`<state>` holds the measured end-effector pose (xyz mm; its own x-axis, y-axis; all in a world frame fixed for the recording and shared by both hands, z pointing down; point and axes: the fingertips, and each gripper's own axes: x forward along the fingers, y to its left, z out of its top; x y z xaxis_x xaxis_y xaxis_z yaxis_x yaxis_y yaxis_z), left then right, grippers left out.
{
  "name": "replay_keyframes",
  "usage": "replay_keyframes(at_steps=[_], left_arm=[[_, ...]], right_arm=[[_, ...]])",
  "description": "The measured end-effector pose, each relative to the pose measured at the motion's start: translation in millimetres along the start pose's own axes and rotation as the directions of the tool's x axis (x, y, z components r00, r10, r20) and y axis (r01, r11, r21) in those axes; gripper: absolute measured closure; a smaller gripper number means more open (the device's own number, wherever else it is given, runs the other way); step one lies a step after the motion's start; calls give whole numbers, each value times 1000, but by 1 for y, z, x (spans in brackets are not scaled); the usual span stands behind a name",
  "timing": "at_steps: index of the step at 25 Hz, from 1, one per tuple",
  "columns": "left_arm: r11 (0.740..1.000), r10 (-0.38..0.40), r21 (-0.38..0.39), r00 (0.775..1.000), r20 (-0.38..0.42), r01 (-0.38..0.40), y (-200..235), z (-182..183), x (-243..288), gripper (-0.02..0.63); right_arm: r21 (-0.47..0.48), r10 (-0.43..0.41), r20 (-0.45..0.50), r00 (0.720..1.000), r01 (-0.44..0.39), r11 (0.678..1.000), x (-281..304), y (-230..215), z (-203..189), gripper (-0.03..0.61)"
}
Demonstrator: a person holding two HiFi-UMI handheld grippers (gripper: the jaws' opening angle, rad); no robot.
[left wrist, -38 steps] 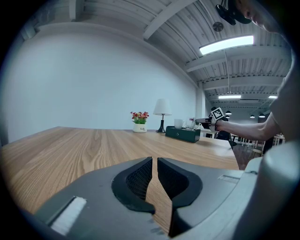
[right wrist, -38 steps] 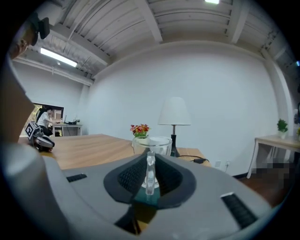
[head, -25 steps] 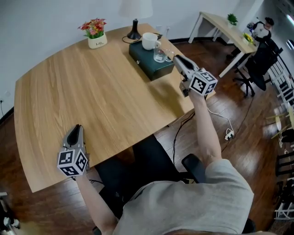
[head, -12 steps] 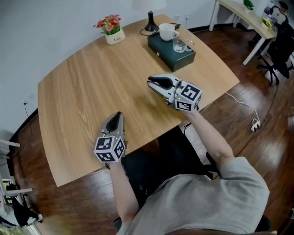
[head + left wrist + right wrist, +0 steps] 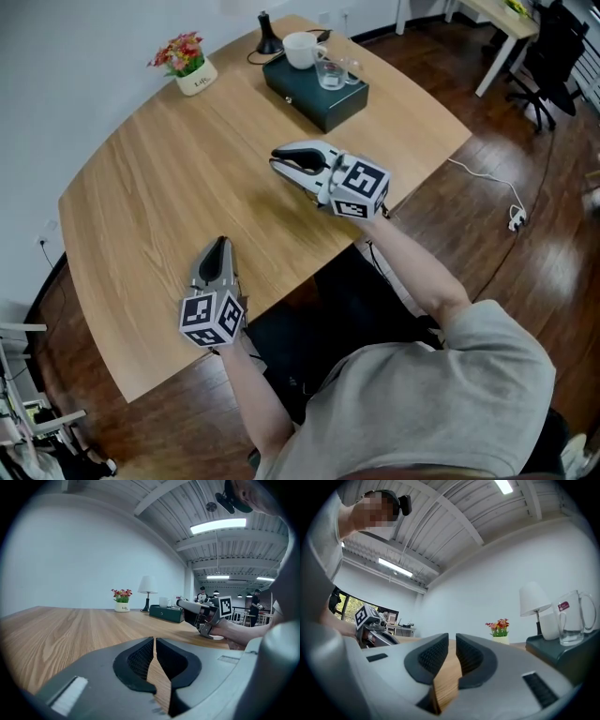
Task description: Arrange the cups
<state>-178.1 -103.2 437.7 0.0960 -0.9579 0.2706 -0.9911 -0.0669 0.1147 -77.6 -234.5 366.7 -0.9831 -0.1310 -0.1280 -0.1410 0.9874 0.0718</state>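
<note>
- Mug (image 5: 300, 49) and glass (image 5: 330, 73) stand on the box (image 5: 323, 105), at the table's far corner.
- My right gripper (image 5: 278, 162), jaws just closed empty, is nearer; they lie to its right.
- My left gripper (image 5: 217, 246), shut too, sits at the near edge.

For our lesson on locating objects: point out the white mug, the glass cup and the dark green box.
white mug (image 5: 300, 51): head view, its body.
glass cup (image 5: 330, 74): head view, its clear body.
dark green box (image 5: 302, 87): head view, bare top.
</note>
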Motion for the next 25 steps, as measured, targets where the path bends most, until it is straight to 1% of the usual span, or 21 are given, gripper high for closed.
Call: replay_keyframes(at_steps=[6, 13, 19, 25], left_arm=[[1000, -2, 0, 1000, 2, 2, 0, 1, 0, 584], [1000, -1, -1, 1000, 0, 1, 1, 1, 0, 584], [1000, -1, -1, 1000, -1, 1, 2, 0, 1, 584], [1000, 8, -4, 1000, 0, -8, 2, 1, 0, 584]], right_arm=[[3, -8, 42, 999, 8, 1000, -13, 7, 9, 528], [7, -30, 70, 997, 29, 1000, -25, 4, 19, 528], [-13, -34, 81, 996, 35, 999, -29, 2, 23, 529], [-6, -45, 92, 995, 46, 999, -35, -3, 26, 529]])
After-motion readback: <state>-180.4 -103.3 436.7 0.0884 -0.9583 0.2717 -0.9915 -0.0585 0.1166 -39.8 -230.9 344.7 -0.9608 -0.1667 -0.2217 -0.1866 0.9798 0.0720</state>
